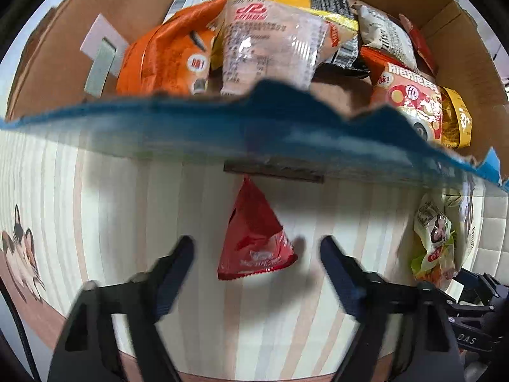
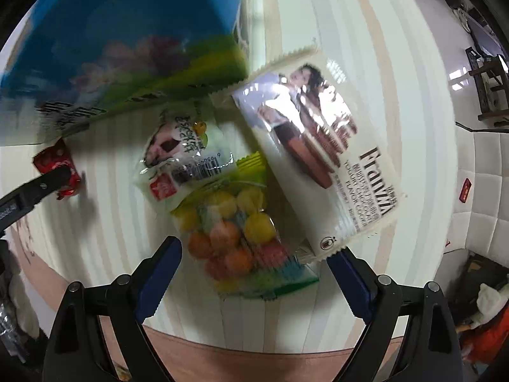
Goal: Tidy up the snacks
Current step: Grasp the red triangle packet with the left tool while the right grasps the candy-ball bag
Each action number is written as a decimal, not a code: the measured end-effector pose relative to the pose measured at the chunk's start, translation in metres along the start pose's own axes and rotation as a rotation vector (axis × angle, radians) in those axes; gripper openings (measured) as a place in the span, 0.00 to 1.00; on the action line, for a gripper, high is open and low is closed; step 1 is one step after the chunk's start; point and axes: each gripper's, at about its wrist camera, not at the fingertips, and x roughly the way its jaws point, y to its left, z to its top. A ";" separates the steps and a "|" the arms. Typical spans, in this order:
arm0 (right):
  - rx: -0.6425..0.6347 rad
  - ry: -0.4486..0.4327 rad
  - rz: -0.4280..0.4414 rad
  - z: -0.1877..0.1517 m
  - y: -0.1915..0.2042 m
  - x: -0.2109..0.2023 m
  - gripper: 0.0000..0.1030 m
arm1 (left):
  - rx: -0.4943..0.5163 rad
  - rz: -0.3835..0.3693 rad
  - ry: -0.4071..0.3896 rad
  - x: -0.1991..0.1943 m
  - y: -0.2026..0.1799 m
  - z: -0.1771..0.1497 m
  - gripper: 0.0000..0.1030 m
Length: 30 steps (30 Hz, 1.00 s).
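My left gripper [image 1: 256,248] is open, its fingers on either side of a small red snack packet [image 1: 254,242] lying on the striped tablecloth. Beyond it stands a cardboard box [image 1: 127,12] with a blue torn front edge [image 1: 222,127], holding several snack bags. My right gripper [image 2: 254,254] is open over a clear bag of coloured candy balls [image 2: 235,232]. A white Franzzi cookie pack [image 2: 321,162] lies beside it on the right. The red packet [image 2: 59,172] shows at the left in the right wrist view, with a left finger [image 2: 38,187] over it.
The box's blue and green outer wall [image 2: 121,47] fills the upper left of the right wrist view. The candy bag [image 1: 434,245] and right gripper [image 1: 477,289] show at the right of the left wrist view. A cat print [image 1: 22,254] marks the cloth.
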 end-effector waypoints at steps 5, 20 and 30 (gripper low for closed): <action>0.021 -0.013 -0.022 -0.014 0.006 0.006 0.82 | -0.006 -0.002 -0.002 0.003 0.001 -0.004 0.38; 0.121 0.108 0.171 -0.093 0.009 0.021 0.87 | 0.042 0.005 0.061 -0.002 0.006 -0.106 0.38; 0.110 0.087 0.036 -0.083 0.047 0.028 0.88 | 0.019 0.004 0.070 -0.002 0.021 -0.144 0.38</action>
